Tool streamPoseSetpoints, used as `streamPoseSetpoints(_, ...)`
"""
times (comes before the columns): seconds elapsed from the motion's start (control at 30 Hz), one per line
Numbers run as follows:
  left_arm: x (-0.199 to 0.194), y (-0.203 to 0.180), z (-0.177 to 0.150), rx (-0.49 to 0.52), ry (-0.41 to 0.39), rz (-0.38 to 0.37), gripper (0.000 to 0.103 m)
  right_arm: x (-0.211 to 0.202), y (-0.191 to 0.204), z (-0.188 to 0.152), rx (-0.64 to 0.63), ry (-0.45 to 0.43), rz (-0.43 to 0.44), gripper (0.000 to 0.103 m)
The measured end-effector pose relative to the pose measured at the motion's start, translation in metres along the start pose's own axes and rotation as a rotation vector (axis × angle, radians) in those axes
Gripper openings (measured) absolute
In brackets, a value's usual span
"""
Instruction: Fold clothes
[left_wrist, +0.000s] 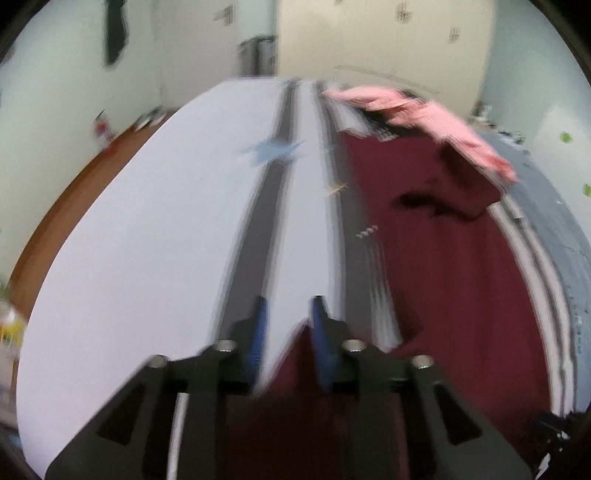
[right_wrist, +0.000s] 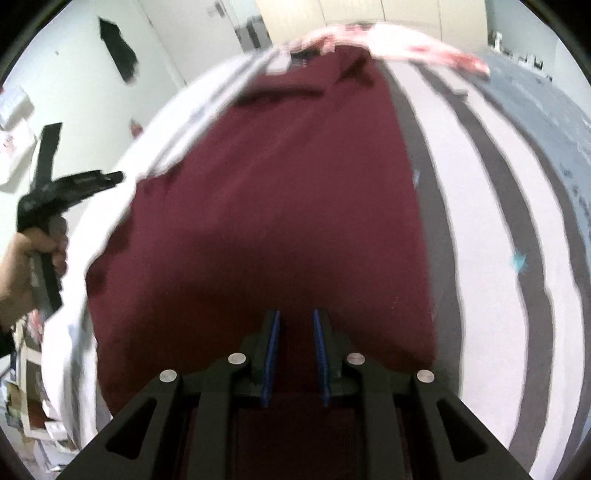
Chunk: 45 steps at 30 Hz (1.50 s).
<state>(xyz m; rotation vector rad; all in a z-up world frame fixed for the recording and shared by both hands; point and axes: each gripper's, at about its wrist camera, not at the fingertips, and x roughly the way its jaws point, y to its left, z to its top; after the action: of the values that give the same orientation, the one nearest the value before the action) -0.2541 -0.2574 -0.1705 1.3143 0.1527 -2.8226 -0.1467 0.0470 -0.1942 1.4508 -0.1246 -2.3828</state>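
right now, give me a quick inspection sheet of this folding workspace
surface: bed with a white, grey-striped sheet, bare on the left in the left wrist view.
job's things: maroon garment spread flat; pink garment bunched at its far end.
clutter: nothing seen on the sheet besides the clothes.
grippers: left gripper open over the sheet at the maroon edge, nothing between its blue pads; right gripper over the maroon cloth, pads apart, grip cannot be told.
cables: nothing seen.
surroundings: pale walls, cream wardrobe, dark item hanging on the wall, brown floor.
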Motion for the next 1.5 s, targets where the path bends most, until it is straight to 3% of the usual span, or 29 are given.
streamPoseSetpoints(0.07,0.01,-0.033,0.017,0.03,-0.015,-0.05,0.044,-0.003,-0.009,0.013,-0.002,-0.039,0.001,0.024)
streamPoseSetpoints(0.3,0.076,-0.164,0.063,0.159,-0.01,-0.133,0.044,0.016,-0.086,0.09,0.005,-0.091,-0.042,0.024)
streamPoseSetpoints(0.5,0.133,-0.23,0.092,0.221,0.028,-0.117,0.045,0.032,-0.15,0.157,0.014,-0.12,-0.074,0.025)
streamPoseSetpoints(0.7,0.159,-0.25,0.094,0.282,0.013,-0.113,0.046,0.055,-0.191,0.196,0.095,-0.135,-0.076,0.028)
streamPoseSetpoints(0.73,0.161,-0.25,0.096,0.29,0.002,-0.117,0.044,0.058,-0.194,0.2,0.099,-0.137,-0.074,0.028)
streamPoseSetpoints(0.83,0.159,-0.246,0.105,0.302,-0.03,-0.14,0.002,0.067,-0.198,0.211,0.1,-0.141,-0.073,0.028)
streamPoseSetpoints(1.03,0.139,-0.201,0.153,0.253,-0.101,-0.16,0.002,0.09,-0.192,0.238,0.108,-0.14,-0.083,0.028)
streamPoseSetpoints(1.17,0.146,-0.148,0.2,0.208,-0.113,-0.117,0.001,0.105,-0.175,0.266,0.104,-0.148,-0.061,0.028)
streamPoseSetpoints(1.3,0.184,-0.095,0.244,0.156,-0.052,-0.075,0.001,0.125,-0.151,0.309,0.088,-0.171,-0.031,0.032)
streamPoseSetpoints(1.43,0.235,-0.066,0.26,0.165,0.049,-0.022,0.001,0.152,-0.143,0.352,0.101,-0.178,-0.015,0.038)
streamPoseSetpoints(1.5,0.254,-0.043,0.261,0.075,0.085,0.002,0.001,0.171,-0.142,0.37,0.111,-0.153,-0.016,0.038)
